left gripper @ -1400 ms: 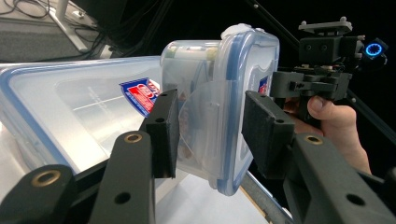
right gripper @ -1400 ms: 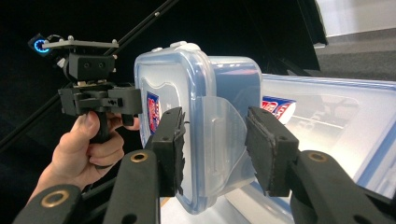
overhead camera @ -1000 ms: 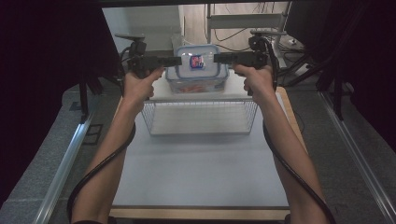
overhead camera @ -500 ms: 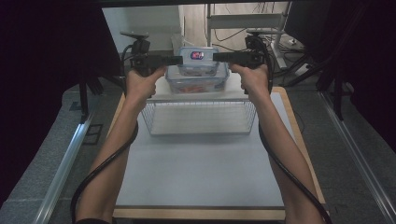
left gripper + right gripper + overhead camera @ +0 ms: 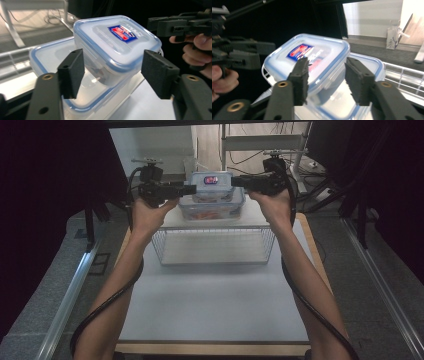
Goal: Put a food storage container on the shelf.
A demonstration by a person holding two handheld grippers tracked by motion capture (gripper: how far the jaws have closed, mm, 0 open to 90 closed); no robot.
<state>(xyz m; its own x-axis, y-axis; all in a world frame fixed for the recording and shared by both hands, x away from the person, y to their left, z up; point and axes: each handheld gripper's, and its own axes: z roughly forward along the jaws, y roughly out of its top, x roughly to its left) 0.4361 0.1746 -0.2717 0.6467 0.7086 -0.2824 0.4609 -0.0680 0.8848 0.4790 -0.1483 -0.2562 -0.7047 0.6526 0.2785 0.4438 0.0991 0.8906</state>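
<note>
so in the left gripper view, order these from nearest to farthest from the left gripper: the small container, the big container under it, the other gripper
1. Small container: between the left gripper jaws, which have just been opening, pads apart from it.
2. Big container: directly beneath, stretching away to the left.
3. Right gripper: beyond the small container, upper right.

Small clear blue-rimmed box (image 5: 211,185), red-blue label, tilted atop larger lidded box (image 5: 212,207) on wire rack.

The table (image 5: 210,305) is evenly lit from above, while both sides are lost in darkness. Glare is seen on the container lid (image 5: 117,37) beyond softly blurred pads (image 5: 300,80).
</note>
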